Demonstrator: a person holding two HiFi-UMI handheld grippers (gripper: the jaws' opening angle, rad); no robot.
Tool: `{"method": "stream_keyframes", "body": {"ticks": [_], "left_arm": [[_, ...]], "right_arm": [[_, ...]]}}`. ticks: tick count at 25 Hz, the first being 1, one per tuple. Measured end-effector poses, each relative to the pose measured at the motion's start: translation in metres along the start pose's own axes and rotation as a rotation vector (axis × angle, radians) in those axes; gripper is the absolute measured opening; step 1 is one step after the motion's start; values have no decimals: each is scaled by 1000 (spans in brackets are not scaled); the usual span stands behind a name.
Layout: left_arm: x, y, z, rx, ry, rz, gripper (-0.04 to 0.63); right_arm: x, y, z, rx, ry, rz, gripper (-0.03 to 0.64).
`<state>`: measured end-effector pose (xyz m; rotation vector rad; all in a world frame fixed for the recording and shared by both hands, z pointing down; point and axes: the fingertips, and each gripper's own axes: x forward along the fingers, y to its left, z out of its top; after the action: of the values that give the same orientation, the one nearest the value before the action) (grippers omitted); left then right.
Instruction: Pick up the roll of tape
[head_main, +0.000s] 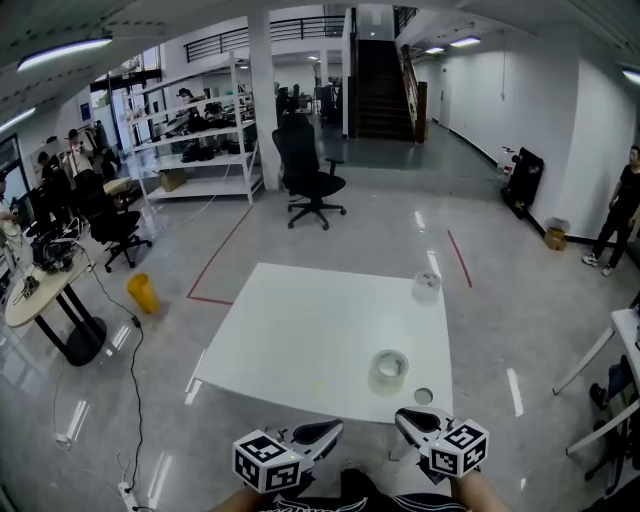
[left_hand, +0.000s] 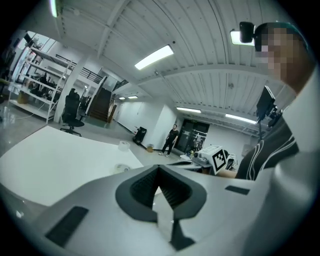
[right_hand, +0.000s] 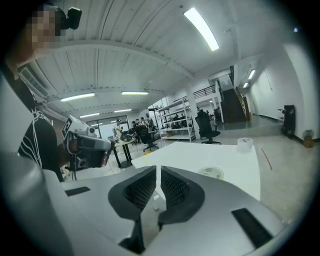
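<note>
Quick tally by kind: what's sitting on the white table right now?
Roll of tape: 1
Translucent round item at the far corner, possibly another roll: 1
Small grey disc by the near edge: 1
Total: 3

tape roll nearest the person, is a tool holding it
No, in the head view the roll of tape lies on the white table, apart from the left tool and the right tool.
</note>
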<state>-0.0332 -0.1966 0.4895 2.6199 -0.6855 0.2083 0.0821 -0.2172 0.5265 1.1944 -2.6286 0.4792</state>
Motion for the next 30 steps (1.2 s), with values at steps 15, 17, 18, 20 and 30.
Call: {"method": "stream_keyframes", "body": {"ticks": [15, 17, 18, 20, 30], "left_arm": [[54, 97, 36, -97, 7, 66, 3], [59, 104, 35, -92, 20, 68, 3], [60, 107, 34, -90, 24, 72, 3], [63, 111, 35, -98, 21, 74, 3], [64, 122, 26, -133, 15, 69, 3]], "right_arm": [[126, -100, -27, -152, 302, 29, 132], [139, -109, -37, -193, 355, 28, 141], [144, -112, -43, -204, 380, 29, 146], [150, -115, -52, -227, 433, 35, 150], [173, -127, -80, -405, 570, -24, 149]]}}
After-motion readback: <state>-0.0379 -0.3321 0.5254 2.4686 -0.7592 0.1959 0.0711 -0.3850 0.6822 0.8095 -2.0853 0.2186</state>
